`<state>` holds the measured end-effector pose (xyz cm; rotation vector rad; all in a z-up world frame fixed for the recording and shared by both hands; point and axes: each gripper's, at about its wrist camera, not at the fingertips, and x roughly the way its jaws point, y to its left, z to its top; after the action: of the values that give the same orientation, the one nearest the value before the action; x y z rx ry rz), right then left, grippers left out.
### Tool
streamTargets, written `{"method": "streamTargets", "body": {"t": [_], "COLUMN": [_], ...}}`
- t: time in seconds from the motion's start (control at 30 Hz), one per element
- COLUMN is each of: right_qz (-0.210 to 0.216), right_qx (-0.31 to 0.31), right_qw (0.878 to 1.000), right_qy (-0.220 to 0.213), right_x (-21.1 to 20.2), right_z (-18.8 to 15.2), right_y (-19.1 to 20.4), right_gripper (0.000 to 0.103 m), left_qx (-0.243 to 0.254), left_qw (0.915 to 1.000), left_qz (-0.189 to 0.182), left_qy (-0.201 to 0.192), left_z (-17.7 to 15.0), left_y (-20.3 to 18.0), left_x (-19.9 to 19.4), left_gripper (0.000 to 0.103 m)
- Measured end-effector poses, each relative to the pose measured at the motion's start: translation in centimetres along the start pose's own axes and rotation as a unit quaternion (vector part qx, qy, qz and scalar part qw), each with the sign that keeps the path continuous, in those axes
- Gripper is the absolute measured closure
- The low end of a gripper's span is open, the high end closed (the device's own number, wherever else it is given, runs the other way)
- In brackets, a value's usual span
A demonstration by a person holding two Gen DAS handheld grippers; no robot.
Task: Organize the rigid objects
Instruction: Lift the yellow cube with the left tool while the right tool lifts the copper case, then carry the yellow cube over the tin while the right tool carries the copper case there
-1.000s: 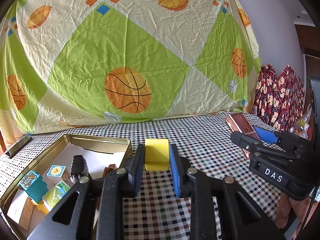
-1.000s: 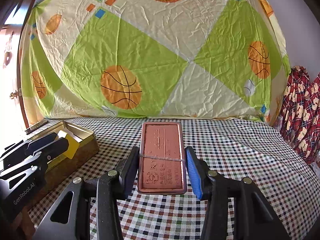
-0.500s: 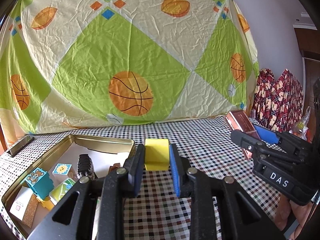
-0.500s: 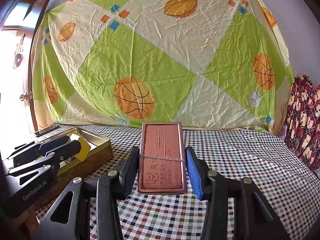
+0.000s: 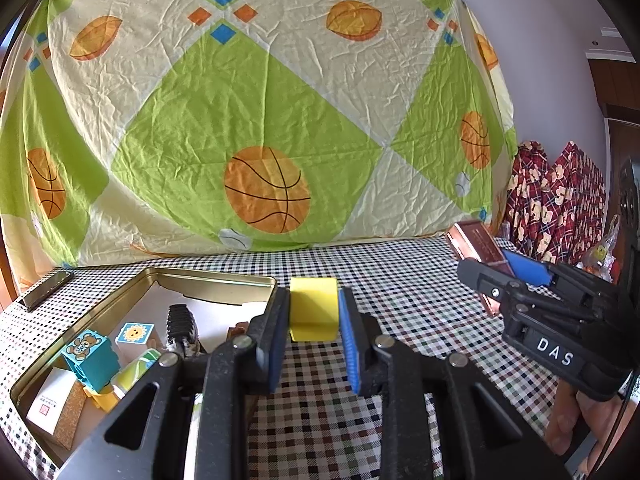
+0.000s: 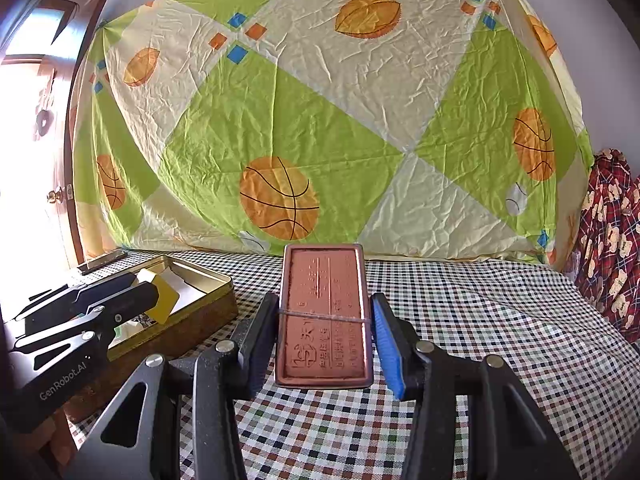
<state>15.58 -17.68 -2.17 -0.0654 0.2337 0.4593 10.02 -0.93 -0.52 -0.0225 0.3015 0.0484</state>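
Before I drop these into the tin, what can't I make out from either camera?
- Tin floor near the yellow block: left view, hidden by the left tongs.
- Tin contents: right view, hidden by its wall and the left tongs.
- Embossed text on the brown tablet: too small to read.

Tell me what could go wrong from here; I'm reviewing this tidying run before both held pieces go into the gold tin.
1. The tin already holds a teal bear block, a sun tile and a dark ridged piece, so the yellow block in the left claw could knock them.
2. The long reddish-brown case sticks well past the right claw and might pivot.
3. Both claws could collide at the tin.
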Motion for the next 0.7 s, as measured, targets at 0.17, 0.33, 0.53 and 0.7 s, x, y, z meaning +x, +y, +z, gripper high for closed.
{"method": "streamTargets", "body": {"t": [0.17,0.33,0.53,0.7], "right_qz": [0.014,0.032,0.039,0.047], "right_qx": [0.002,0.010,0.006,0.000], "right_qw": [1.000,0.999,0.999,0.999], "right_qy": [0.010,0.018,0.016,0.009], "right_x": [0.3,0.1,-0.5,-1.1], "right_z": [0.0,-0.2,-0.4,-0.6], "right_y": [0.2,0.9,2.1,3.2], "right_gripper": [0.054,0.054,0.054,0.054], "left_qx": [-0.002,-0.002,-0.004,-0.008], "left_qw": [1.0000,1.0000,1.0000,1.0000], "left_qz": [-0.002,-0.002,0.000,0.000], "left_qy": [0.001,0.002,0.002,-0.001], "left_z": [-0.1,-0.2,-0.3,-0.6], "left_y": [0.2,0.2,0.5,1.0], "left_x": [-0.3,-0.5,-0.8,-1.7], "left_gripper": [0.079,0.079,0.079,0.079]}}
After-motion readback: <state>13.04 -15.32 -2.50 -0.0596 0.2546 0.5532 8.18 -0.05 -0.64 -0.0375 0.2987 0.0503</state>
